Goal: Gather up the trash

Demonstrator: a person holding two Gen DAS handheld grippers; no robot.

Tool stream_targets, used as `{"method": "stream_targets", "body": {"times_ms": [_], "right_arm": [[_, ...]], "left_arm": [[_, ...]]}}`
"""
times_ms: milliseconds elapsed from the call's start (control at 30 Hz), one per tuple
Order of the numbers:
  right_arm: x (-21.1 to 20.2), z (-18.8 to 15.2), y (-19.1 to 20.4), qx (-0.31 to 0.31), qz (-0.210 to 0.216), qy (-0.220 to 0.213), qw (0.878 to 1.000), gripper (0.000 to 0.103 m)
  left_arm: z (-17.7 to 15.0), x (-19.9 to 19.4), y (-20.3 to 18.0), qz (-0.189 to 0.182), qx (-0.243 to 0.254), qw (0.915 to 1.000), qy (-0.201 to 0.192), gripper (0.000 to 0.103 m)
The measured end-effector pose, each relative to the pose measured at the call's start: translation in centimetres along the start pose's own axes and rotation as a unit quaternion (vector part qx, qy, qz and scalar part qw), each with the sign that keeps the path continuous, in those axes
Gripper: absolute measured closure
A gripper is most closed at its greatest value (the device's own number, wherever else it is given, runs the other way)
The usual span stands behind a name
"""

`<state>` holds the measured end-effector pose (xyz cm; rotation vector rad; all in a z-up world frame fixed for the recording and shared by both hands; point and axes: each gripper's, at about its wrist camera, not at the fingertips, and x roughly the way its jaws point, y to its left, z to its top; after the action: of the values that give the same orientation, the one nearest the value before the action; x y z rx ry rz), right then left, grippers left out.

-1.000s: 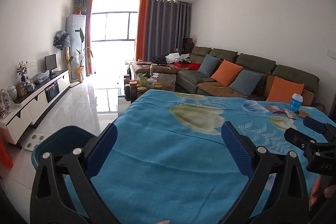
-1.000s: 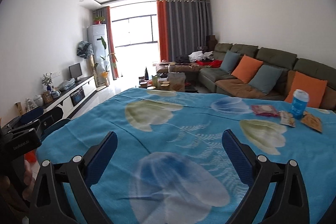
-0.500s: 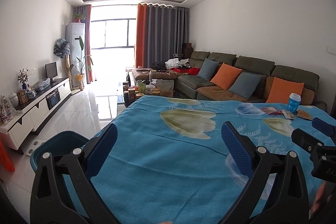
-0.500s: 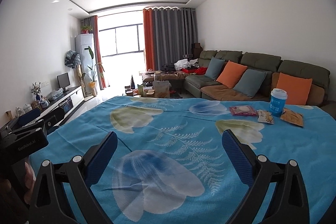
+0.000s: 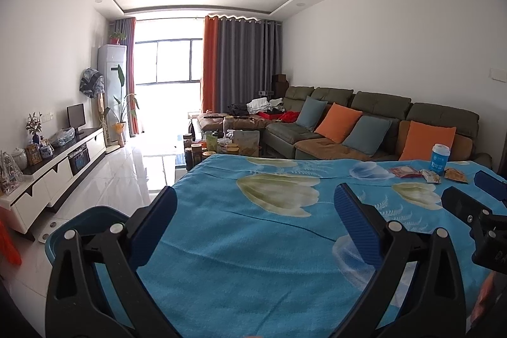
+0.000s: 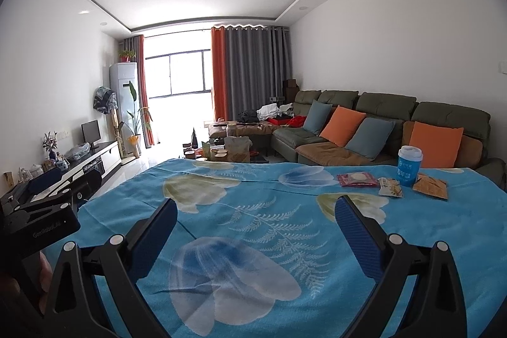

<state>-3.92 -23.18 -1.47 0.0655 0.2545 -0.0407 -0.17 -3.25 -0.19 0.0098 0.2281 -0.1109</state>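
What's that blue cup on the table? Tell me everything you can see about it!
The blue cup stands upright at the far right of the table, on the blue flowered cloth. It has a white lid and white printing on its side, too small to read. It looks like a disposable drink cup. Three snack wrappers lie around its base: a red one, a pale one and an orange one. Neither pair of tongs is near it.

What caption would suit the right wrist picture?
Open right gripper above a blue floral cloth, facing wrappers and a cup.
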Motion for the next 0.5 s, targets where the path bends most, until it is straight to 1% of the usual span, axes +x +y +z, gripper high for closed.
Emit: {"method": "stream_targets", "body": {"times_ms": [500], "right_arm": [[-0.27,0.19,0.29,-0.001,-0.004,-0.005,1.0,0.007]], "left_arm": [[-0.11,-0.11,-0.01,-0.001,-0.002,1.0,-0.001,0.006]]}}
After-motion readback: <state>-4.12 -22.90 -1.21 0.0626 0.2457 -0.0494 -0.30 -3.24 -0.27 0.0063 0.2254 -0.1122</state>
